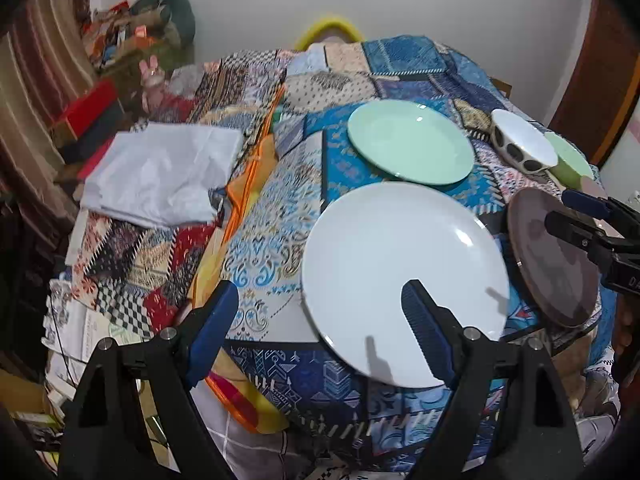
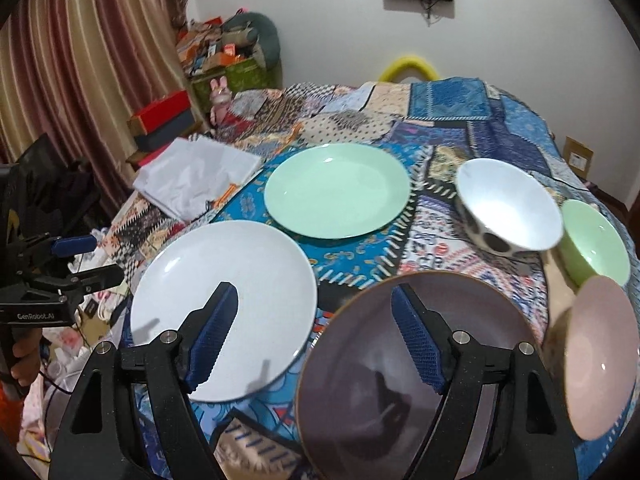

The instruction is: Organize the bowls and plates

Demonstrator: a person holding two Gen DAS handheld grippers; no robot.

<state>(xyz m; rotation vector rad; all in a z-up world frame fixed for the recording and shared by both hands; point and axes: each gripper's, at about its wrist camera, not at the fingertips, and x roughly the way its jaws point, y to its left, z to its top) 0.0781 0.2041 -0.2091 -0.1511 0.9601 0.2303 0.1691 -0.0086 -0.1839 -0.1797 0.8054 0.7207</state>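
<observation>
A white plate [image 1: 404,280] [image 2: 224,300] lies on the patchwork tablecloth beside a mauve plate [image 1: 556,260] [image 2: 400,380]. Behind them sit a mint green plate [image 1: 410,142] [image 2: 336,190], a white bowl with black dots [image 1: 520,144] [image 2: 508,204] and a green bowl [image 1: 568,164] [image 2: 592,240]. A pink bowl [image 2: 600,352] is at the right edge. My left gripper [image 1: 320,304] [image 2: 106,258] hovers open over the white plate's near left rim. My right gripper [image 2: 314,312] [image 1: 558,206] is open, straddling the gap between the white and mauve plates. Neither holds anything.
A folded white cloth [image 1: 160,176] [image 2: 196,176] lies at the table's left. Red boxes [image 2: 160,120] and clutter stand by the striped curtain [image 2: 80,60]. A yellow chair back [image 2: 408,66] rises behind the table's far edge. A hand [image 2: 20,356] grips the left tool.
</observation>
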